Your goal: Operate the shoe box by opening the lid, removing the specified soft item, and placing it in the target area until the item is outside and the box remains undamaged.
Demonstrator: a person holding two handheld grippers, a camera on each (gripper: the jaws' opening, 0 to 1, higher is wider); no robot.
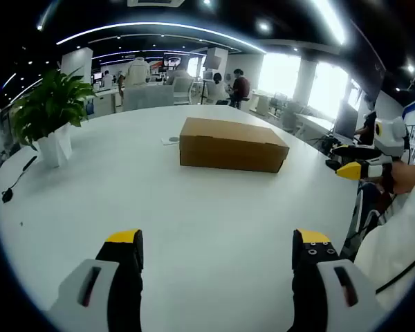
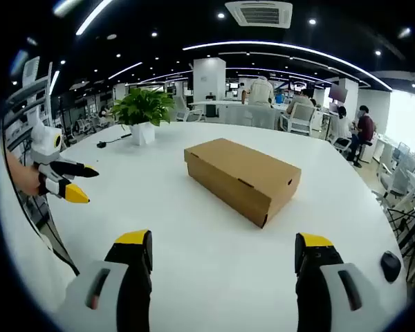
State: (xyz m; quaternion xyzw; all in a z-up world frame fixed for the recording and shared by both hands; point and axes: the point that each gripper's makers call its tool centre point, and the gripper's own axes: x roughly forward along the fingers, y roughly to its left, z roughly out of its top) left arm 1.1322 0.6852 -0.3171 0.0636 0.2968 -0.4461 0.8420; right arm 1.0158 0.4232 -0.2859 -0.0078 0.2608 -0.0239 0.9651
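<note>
Left gripper view: left gripper (image 1: 216,252) jaws spread, empty, aimed at shoe box (image 1: 232,144).
Box: lid shut, mid-table (image 2: 194,277), reachable from both sides.
Right gripper (image 2: 221,256): jaws apart, holding nothing.

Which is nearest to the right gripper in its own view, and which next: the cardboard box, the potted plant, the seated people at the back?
From the right gripper:
1. Cardboard box, shut, straight ahead on the white table.
2. Potted plant, ahead on the left, near the table's far edge.
3. Seated people, beyond the table, on the right.
</note>
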